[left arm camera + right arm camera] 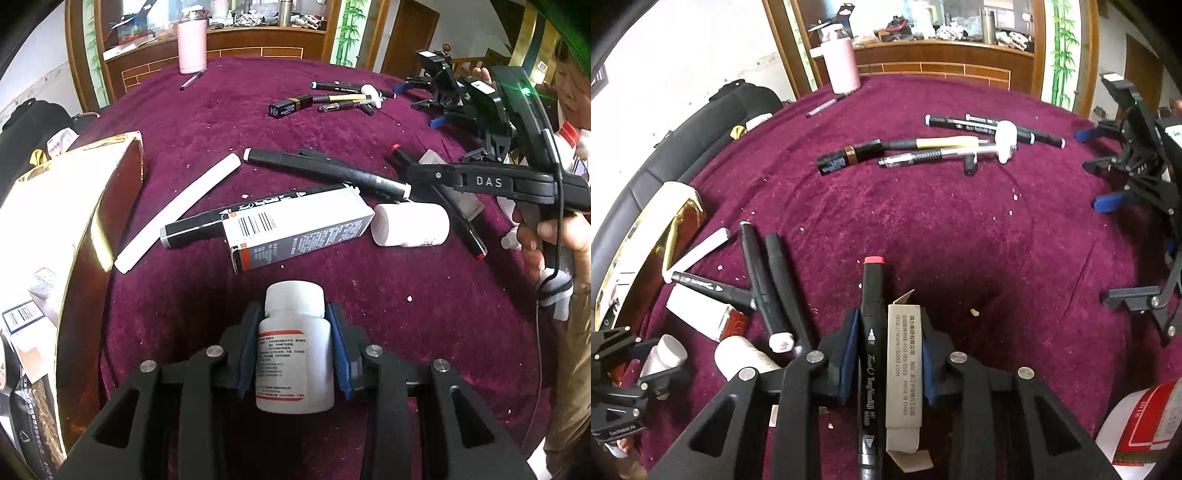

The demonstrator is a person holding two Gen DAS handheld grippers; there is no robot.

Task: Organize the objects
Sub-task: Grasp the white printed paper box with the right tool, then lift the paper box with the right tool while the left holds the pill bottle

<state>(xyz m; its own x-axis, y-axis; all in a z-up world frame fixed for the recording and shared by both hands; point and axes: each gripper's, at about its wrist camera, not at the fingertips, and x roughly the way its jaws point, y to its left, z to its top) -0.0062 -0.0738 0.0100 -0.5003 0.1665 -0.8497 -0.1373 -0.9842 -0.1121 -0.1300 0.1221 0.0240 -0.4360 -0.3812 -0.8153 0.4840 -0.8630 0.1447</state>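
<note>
My left gripper (294, 345) has its jaws clamped on a white plastic pill bottle with a red-striped label (293, 354), held just above the plum velvet surface (369, 280). My right gripper (888, 354) has its jaws closed around two things at once: a black art marker with a red cap (871, 332) and a small grey cardboard carton (902, 369), side by side. Risk: the double grip is uneven, so the round marker could roll or slide out when lifted, or the carton could crush, its flap already bent. Risk left: the smooth bottle is pinched near the neck and may pivot. Swinging either hand could knock the loose white bottle lying on its side (410, 225) or the long white-and-black carton (299, 227) nearby.
</note>
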